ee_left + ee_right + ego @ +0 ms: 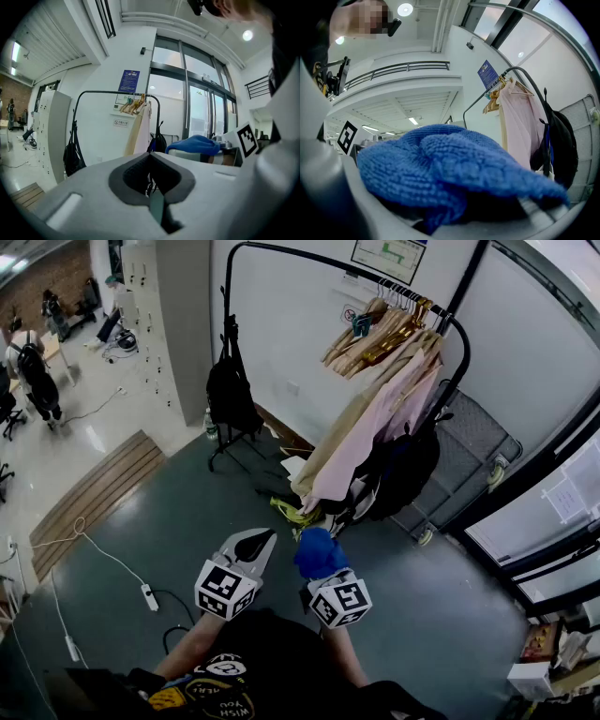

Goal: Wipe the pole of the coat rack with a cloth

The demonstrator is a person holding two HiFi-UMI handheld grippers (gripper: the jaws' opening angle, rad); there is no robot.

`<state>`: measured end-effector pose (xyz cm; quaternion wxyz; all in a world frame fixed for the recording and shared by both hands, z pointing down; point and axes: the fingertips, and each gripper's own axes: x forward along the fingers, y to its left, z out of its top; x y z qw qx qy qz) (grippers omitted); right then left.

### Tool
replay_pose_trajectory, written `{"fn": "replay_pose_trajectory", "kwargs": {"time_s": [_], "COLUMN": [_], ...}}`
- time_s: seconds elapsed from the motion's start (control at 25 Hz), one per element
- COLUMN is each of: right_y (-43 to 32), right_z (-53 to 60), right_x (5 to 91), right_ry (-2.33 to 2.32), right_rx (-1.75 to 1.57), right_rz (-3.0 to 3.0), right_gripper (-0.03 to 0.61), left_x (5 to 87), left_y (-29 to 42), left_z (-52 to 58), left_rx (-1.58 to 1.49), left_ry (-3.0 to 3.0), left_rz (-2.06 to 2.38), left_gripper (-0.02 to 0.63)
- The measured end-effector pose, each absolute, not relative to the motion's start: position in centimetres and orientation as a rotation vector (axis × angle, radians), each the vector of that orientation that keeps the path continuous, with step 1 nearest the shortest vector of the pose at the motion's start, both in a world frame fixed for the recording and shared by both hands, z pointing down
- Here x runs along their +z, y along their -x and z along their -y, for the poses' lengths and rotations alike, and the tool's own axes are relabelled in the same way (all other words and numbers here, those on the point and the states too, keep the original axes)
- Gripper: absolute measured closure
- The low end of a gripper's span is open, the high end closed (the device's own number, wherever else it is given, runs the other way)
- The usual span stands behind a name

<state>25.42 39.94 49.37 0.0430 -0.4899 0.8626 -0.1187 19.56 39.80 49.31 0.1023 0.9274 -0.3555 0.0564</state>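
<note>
While the coat rack (pixel 227 296) is being left untouched at the far edge of the floor, against the white wall, the following is being recorded.

Item: cloth (pixel 440 168). Blue, thick looped pile, bunched into a mound. It is being judged soft, light and limp, easily compressed, and more likely to drag than to slide on a smooth tube. It is being carried low in the head view, close to the person's body and well apart from the rack. The hold is being taken under the bunched middle, so loose folds are being left spilling over the front and sides. These folds are being judged the part best wrapped round the pole.

Item: pole (pixel 117 92). A thin black tube with rounded corners, it is being judged stiff and slick. Its right end is being crowded by hangers (pixel 389 329) and beige and pink garments (pixel 375 418). A black bag (pixel 230 395) is being carried on the left upright. The bare stretch between them is being judged the easiest place to begin. The frame is being judged light enough to sway under a sideways push.

Item: right gripper (pixel 322 563). Its jaws are being kept clamped on the cloth, which is hiding them almost entirely.

Item: left gripper (pixel 255 545). Its jaws are being held together, pads meeting, with nothing between them. It is being held just beside the right gripper and touching nothing.
</note>
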Motion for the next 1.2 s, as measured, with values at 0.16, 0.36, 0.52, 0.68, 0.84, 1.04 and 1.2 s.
{"fn": "replay_pose_trajectory", "kwargs": {"time_s": [0.16, 0.36, 0.52, 0.68, 0.84, 1.04, 1.2], "right_y": [-25.7, -25.7, -25.6, -25.7, -25.8, -25.1, -22.8], "right_z": [-39.4, -38.6, -38.1, -37.9, -35.4, -28.5, -20.1], "right_x": [49.2, 49.9, 50.6, 51.7, 51.9, 49.1, 45.9], "right_ry": [1.490, 1.495, 1.502, 1.462, 1.477, 1.479, 1.440], "right_rx": [-0.361, -0.385, -0.403, -0.456, -0.482, -0.379, -0.317], "right_rz": [-2.643, -2.647, -2.665, -2.665, -2.668, -2.651, -2.700], "right_gripper": [0.569, 0.571, 0.569, 0.568, 0.568, 0.568, 0.566], "left_x": [49.1, 49.6, 50.3, 50.9, 52.0, 50.2, 46.8], "left_y": [-19.8, -19.4, -19.4, -20.1, -20.0, -18.5, -16.7], "left_z": [-39.0, -38.5, -37.6, -37.0, -34.6, -27.5, -20.5], "left_rx": [0.175, 0.197, 0.202, 0.226, 0.213, 0.140, 0.020], "left_ry": [-2.739, -2.724, -2.701, -2.706, -2.679, -2.702, -2.739], "left_rz": [1.047, 1.047, 1.035, 1.011, 0.999, 1.004, 1.015], "left_gripper": [0.614, 0.614, 0.614, 0.614, 0.614, 0.614, 0.614]}}
